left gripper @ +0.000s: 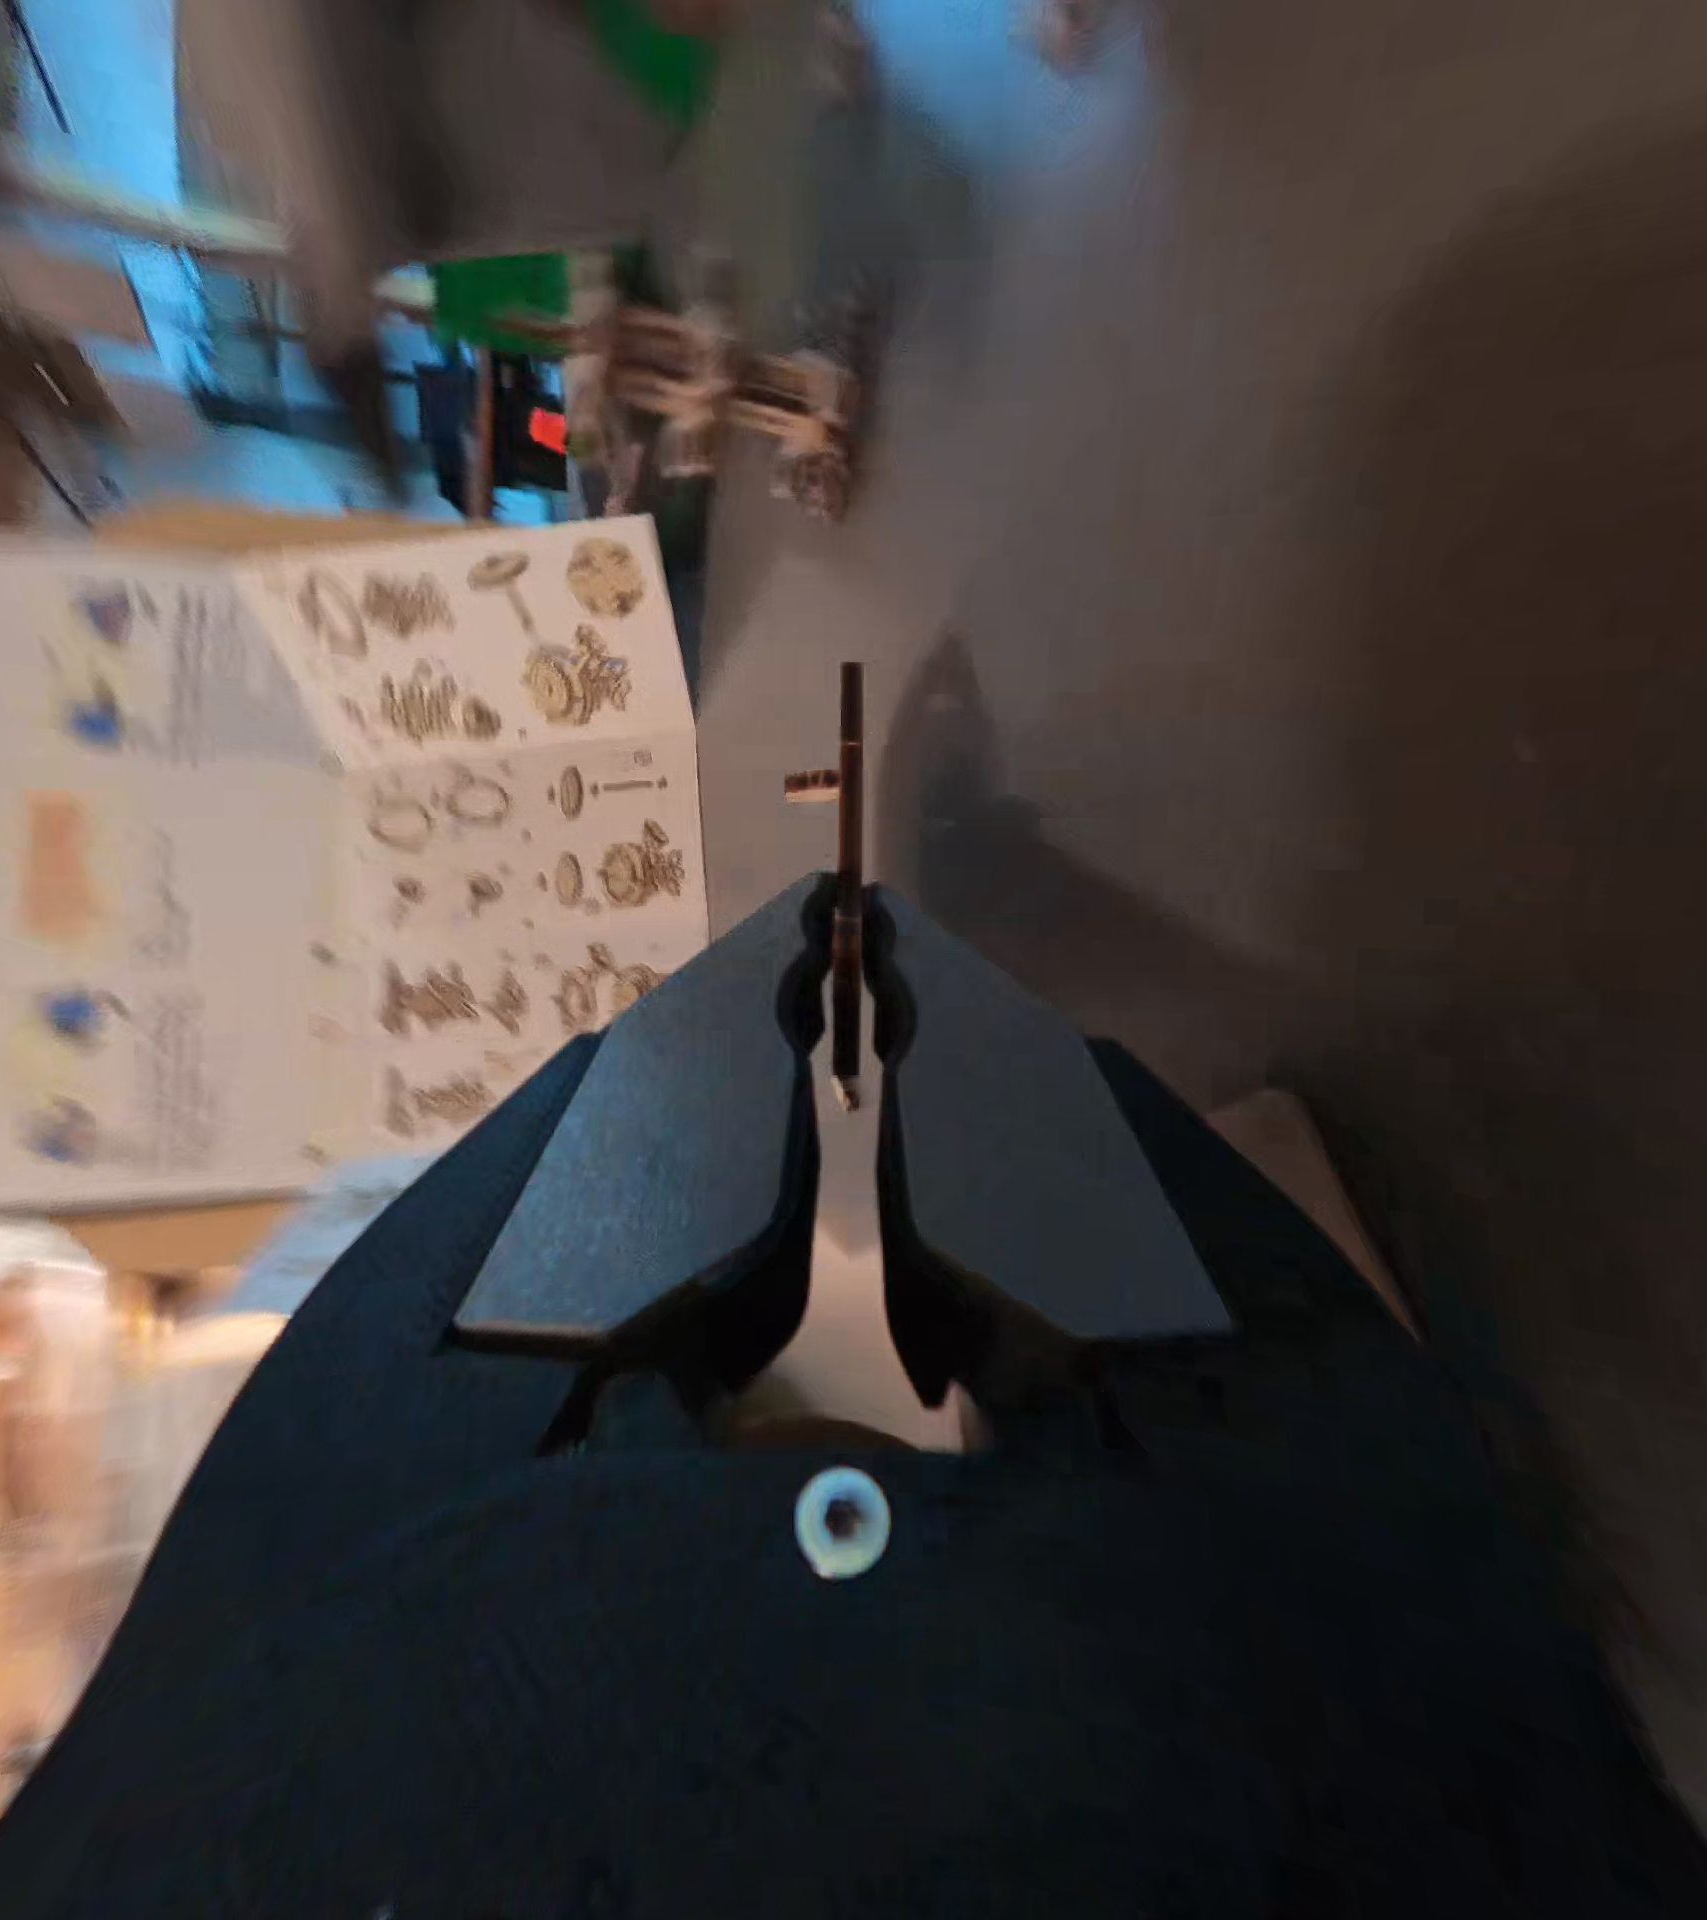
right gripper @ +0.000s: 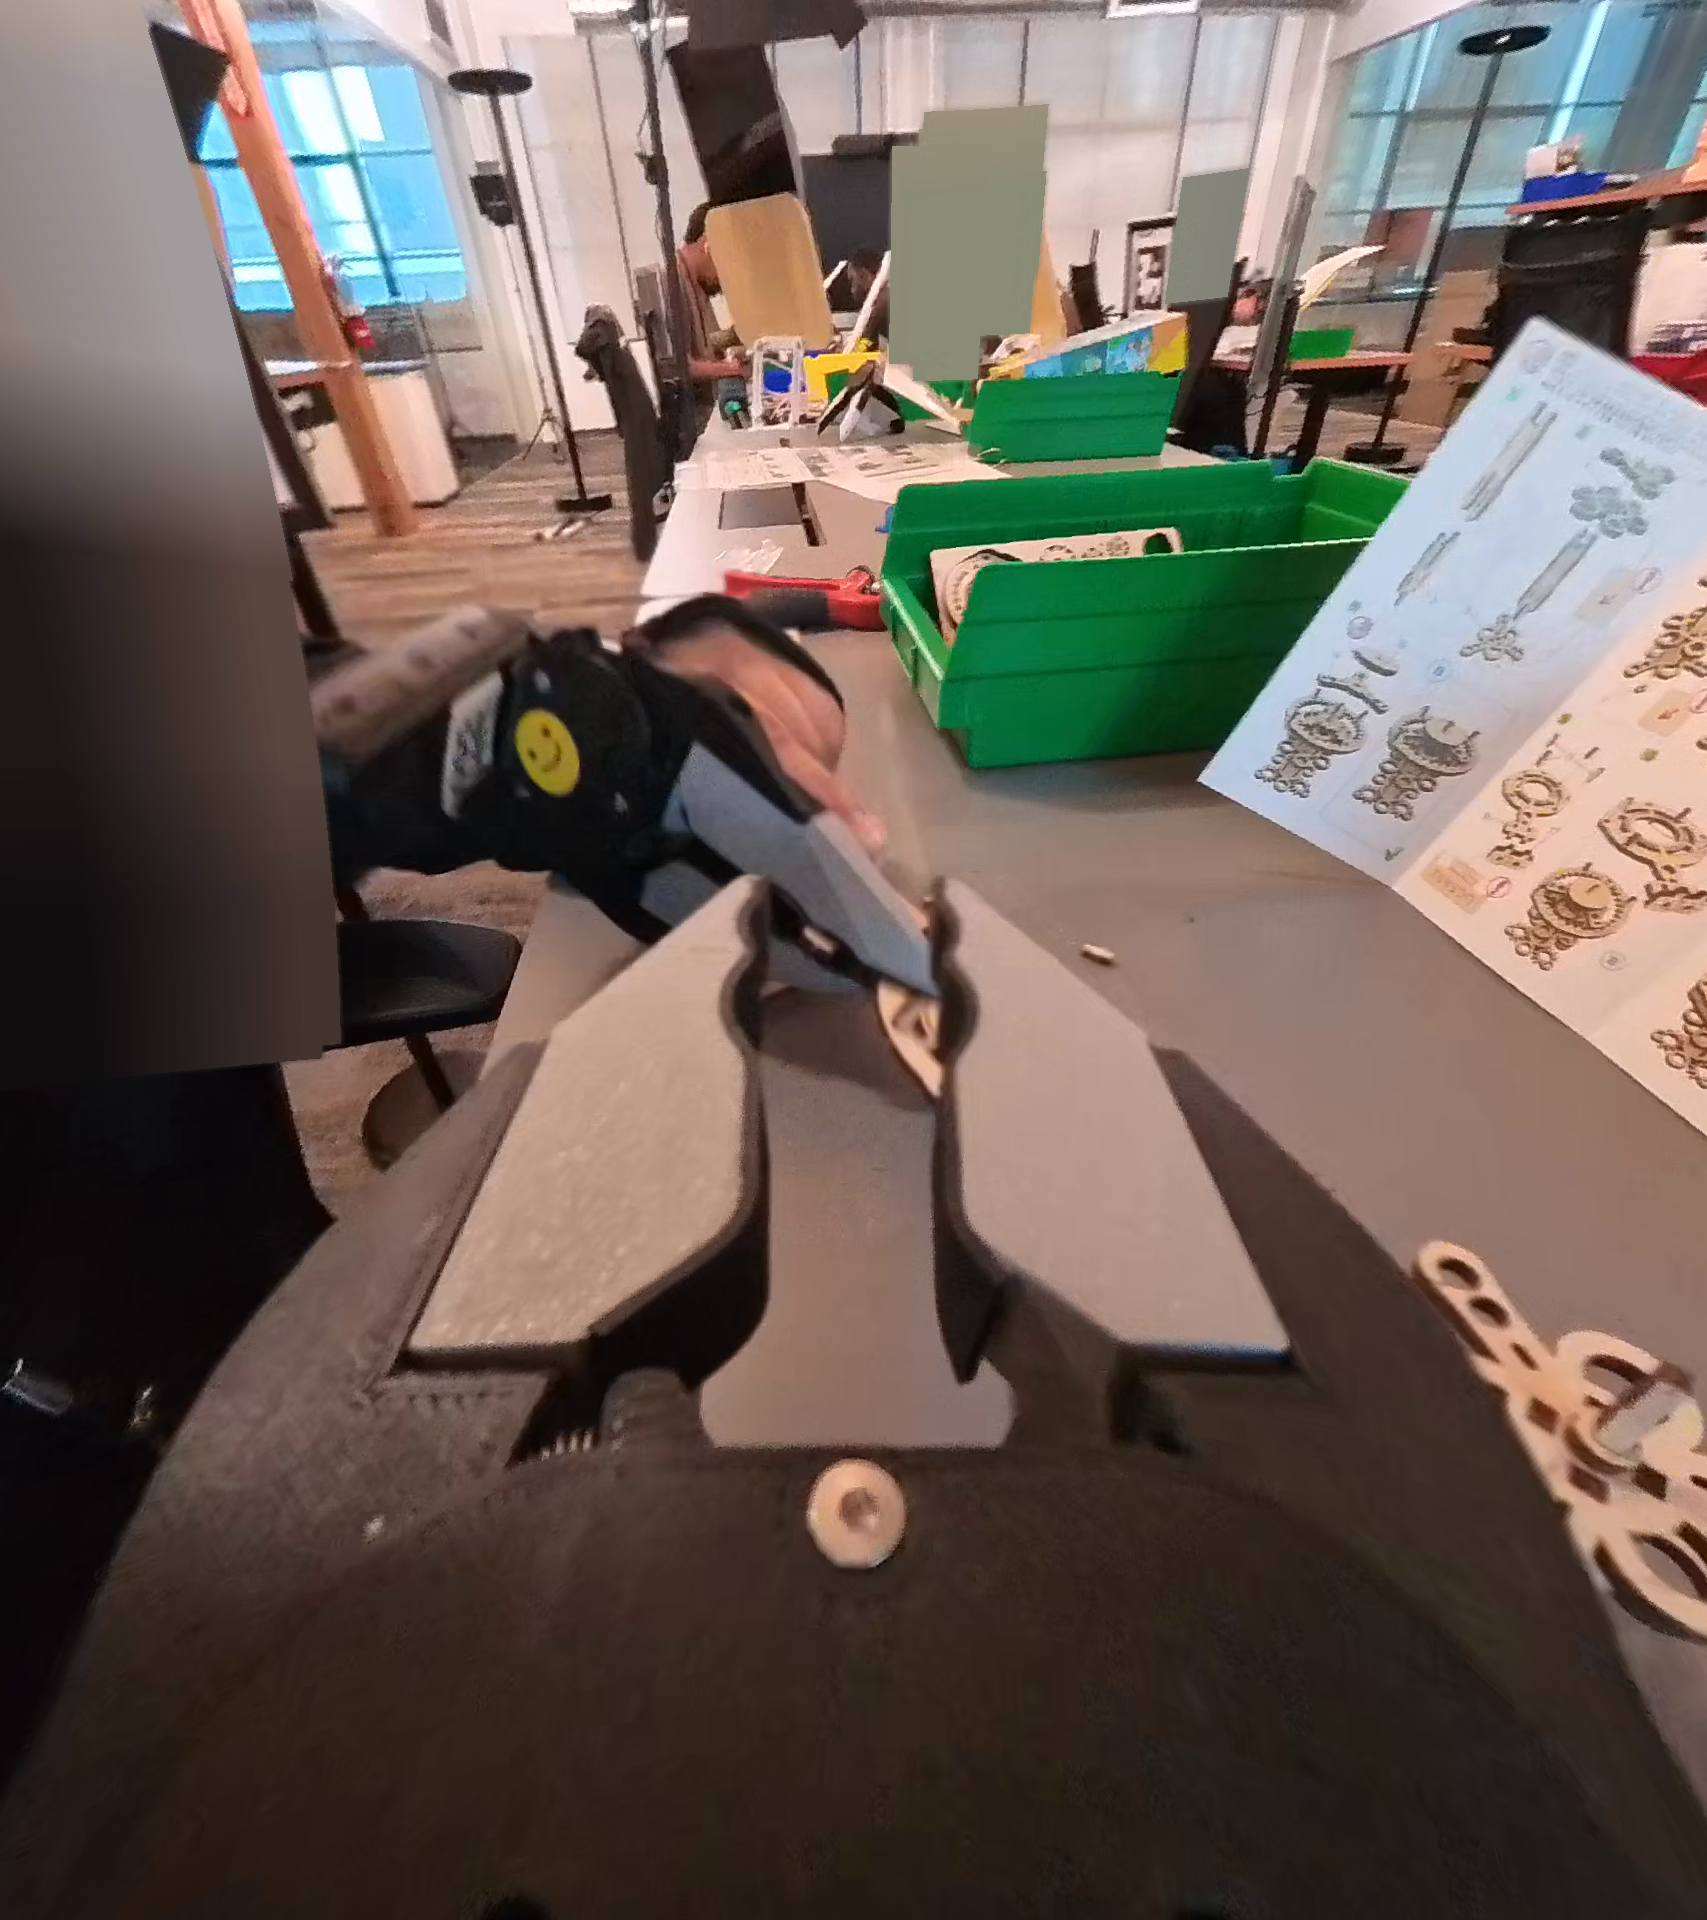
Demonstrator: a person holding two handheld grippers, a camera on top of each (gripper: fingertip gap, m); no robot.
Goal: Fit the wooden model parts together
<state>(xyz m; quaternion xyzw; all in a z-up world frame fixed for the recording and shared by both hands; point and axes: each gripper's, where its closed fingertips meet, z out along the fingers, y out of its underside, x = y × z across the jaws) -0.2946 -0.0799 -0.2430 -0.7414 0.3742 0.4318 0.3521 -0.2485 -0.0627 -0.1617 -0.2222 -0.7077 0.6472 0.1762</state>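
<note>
My left gripper [left gripper: 849,904] is shut on a thin flat wooden part [left gripper: 850,790], seen edge-on, with a short peg sticking out to its left. In the right wrist view the left gripper's fingers [right gripper: 859,894] reach in from the left, between the tips of my right gripper [right gripper: 844,914]. A pale wooden part [right gripper: 916,1034] shows just below them, close to my right gripper's right finger. My right gripper's jaws stand apart and hold nothing. A larger wooden assembly with rings and holes [right gripper: 1597,1444] lies on the grey table [right gripper: 1244,987] at the lower right.
An instruction sheet [right gripper: 1607,748] stands propped at the right; it also shows in the left wrist view [left gripper: 329,852]. A green bin [right gripper: 1119,613] with wooden sheets sits behind. A small peg [right gripper: 1096,953] lies on the table. A red tool [right gripper: 807,603] lies farther back.
</note>
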